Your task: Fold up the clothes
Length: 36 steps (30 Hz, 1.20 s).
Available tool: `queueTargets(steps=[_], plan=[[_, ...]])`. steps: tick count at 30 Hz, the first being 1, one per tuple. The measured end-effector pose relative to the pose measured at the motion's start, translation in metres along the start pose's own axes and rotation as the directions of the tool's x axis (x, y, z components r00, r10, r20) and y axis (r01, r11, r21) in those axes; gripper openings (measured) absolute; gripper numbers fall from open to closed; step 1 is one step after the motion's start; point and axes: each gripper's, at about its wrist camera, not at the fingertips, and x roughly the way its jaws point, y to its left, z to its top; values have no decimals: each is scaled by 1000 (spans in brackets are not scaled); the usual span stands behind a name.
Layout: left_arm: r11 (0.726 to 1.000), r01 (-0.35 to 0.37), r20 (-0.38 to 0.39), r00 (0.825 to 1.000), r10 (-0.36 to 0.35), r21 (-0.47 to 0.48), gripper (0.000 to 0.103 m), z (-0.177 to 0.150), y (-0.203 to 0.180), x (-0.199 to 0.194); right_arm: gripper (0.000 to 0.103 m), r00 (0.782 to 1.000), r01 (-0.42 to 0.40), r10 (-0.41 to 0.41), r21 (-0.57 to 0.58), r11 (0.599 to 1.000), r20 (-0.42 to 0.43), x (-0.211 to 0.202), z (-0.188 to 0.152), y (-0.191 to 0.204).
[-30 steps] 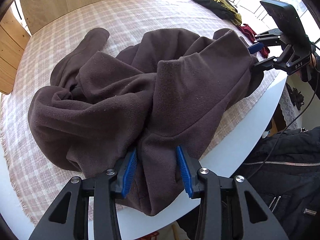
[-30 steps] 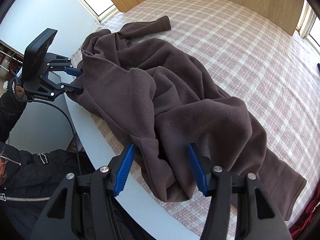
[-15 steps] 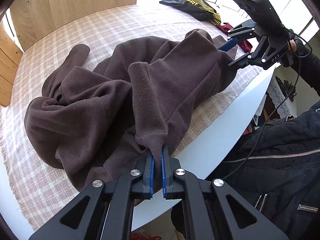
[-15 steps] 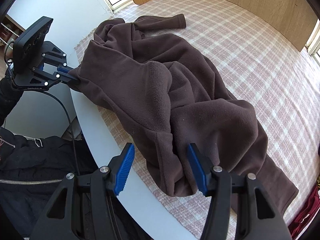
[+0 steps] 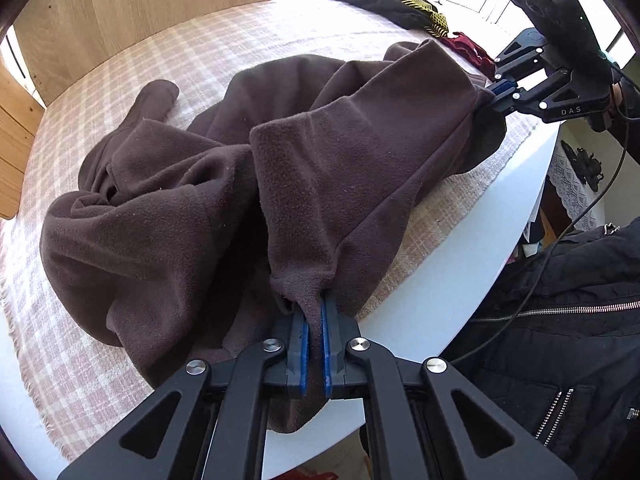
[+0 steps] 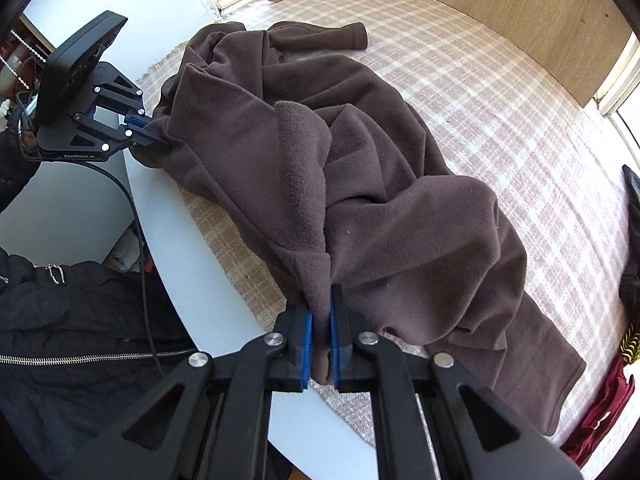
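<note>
In the left wrist view, the left gripper (image 5: pixel 314 334) had its blue-padded jaws pinched together on a fold at the near edge of the dark brown fleece garment (image 5: pixel 208 208), close to the rim of the round white table (image 5: pixel 472 240). The fleece lay in a rumpled heap on the pink-and-white checked tablecloth (image 5: pixel 120 76), one sleeve trailing toward the far side. Across the heap, the right gripper (image 5: pixel 494 94) was clamped on another part of the same edge, which ran between the two grips lifted clear of the cloth. A black garment with yellow print (image 5: pixel 400 4) and a dark red cloth (image 5: pixel 468 46) lay well apart at the far rim.

In the right wrist view, the right gripper (image 6: pixel 320 340) was likewise closed on a bunch of the brown fleece, and the left gripper (image 6: pixel 154 132) held its edge out past the table rim. The fleece lay unfolded, in loose ridges.

Judging from this, the step in hand was taking hold of one edge at two points. The next move would call for lifting and drawing both grips apart together, so the fleece could spread flat without slipping from either grip.
</note>
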Motion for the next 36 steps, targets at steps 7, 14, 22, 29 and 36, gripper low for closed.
queueTargets(steps=[7, 14, 22, 29, 36], plan=[[972, -235, 313, 924, 222, 6, 4, 66, 8, -116, 5, 947, 185, -194, 61, 981, 258, -108, 40, -19], [864, -503, 546, 720, 428, -14, 4, 160, 1, -241, 5, 752, 412, -426, 145, 900, 503, -255, 105, -20], [733, -670, 736, 437, 517, -118, 4, 174, -50, -375, 5, 524, 552, -539, 219, 805, 659, -391, 102, 39], [679, -714, 799, 304, 519, -170, 4, 159, -91, -441, 5, 363, 627, -577, 266, 732, 732, -461, 78, 97], [668, -731, 793, 319, 519, -143, 5, 164, -96, -456, 5, 333, 631, -586, 287, 721, 739, -477, 66, 118]])
